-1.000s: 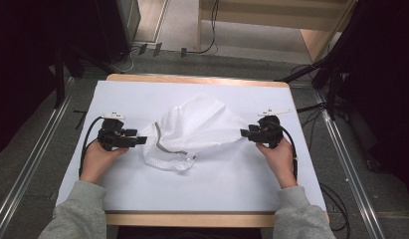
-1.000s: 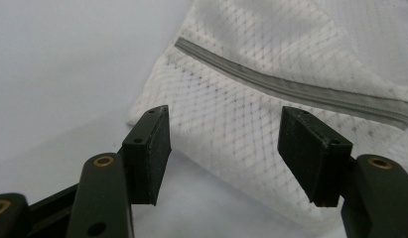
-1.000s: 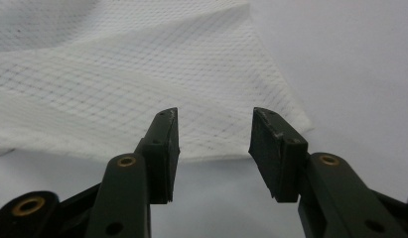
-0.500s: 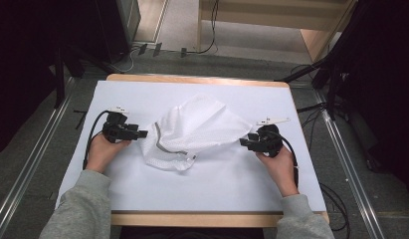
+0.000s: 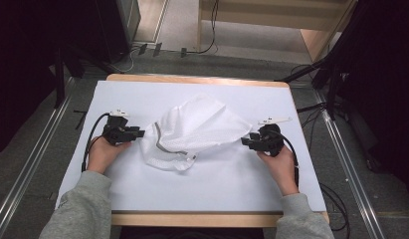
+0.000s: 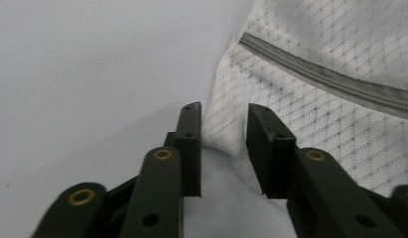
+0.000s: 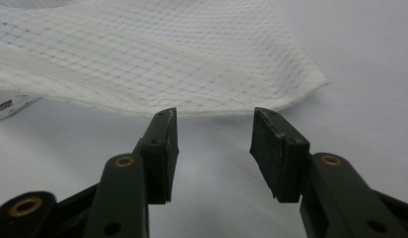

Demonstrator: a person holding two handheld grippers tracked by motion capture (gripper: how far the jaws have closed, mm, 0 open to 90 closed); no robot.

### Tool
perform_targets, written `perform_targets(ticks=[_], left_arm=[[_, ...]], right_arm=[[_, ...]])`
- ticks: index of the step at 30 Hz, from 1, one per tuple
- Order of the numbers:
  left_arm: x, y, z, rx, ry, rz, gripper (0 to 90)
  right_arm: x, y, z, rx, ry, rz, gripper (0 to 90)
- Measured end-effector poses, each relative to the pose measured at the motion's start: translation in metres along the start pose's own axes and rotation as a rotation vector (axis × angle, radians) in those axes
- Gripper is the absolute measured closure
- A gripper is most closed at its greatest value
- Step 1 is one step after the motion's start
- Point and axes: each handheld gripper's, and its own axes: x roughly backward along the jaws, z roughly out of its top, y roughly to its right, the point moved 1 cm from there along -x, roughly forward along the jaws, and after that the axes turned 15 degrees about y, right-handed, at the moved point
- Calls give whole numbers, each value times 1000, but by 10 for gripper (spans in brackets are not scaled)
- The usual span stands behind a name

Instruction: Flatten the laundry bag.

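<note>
Two grippers, one per hand. Left gripper (image 5: 138, 133): lay near the left edge of the table (image 5: 212, 191), about midway along it, jaws pointing toward the centre; jaws parted by a moderate gap and gripping nothing. In the left gripper view (image 6: 224, 144) a corner of the fabric sat in the gap between the jaw tips, its edge just beside the left-hand jaw; whether it touched the pads could not be told. Right gripper (image 5: 247, 142): lay near the right edge of the table, jaws pointing toward the centre; jaws standing wider apart than the left pair, empty. In the right gripper view (image 7: 214, 144) the hem of the fabric ran just beyond the jaw tips, apart from both.

One white mesh laundry bag (image 5: 194, 130), crumpled, with one grey zipper (image 6: 330, 79) running along its left side. It lay at the middle of the table, between the two grippers, its left corner at the left gripper's jaws and its right corner just short of the right gripper's jaws. One small label (image 7: 4, 105) showed at the bag's near edge.

One table, white surface with a wooden rim. Two hands, left (image 5: 103, 152) and right (image 5: 279, 162), grey sleeves (image 5: 85, 209).
</note>
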Motion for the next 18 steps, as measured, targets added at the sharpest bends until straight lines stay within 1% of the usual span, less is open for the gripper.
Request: perform_targets(ticks=[2, 5, 7, 11, 12, 13, 17, 18], left_arm=[[0, 0, 0, 8, -7, 2, 756], [1, -1, 0, 18, -16, 9, 824], [1, -4, 1, 43, -21, 1, 870], [2, -8, 1, 89, -25, -14, 890], [3, -9, 1, 103, -26, -10, 890], [5, -11, 2, 105, -32, -6, 890], [13, -16, 2, 140, -20, -2, 890], [16, -18, 1, 144, -25, 0, 890]], right_arm=[[0, 0, 0, -2, -4, -2, 545], [-1, 0, 0, -1, -5, -2, 545], [-1, 0, -1, -2, -6, 1, 545], [-1, 1, -1, -6, 1, -5, 545], [0, 2, 0, -6, 2, -4, 545], [0, 2, 0, -6, 3, -3, 545], [0, 1, 0, -3, 5, 1, 546], [0, 1, 0, -2, 5, 1, 546]])
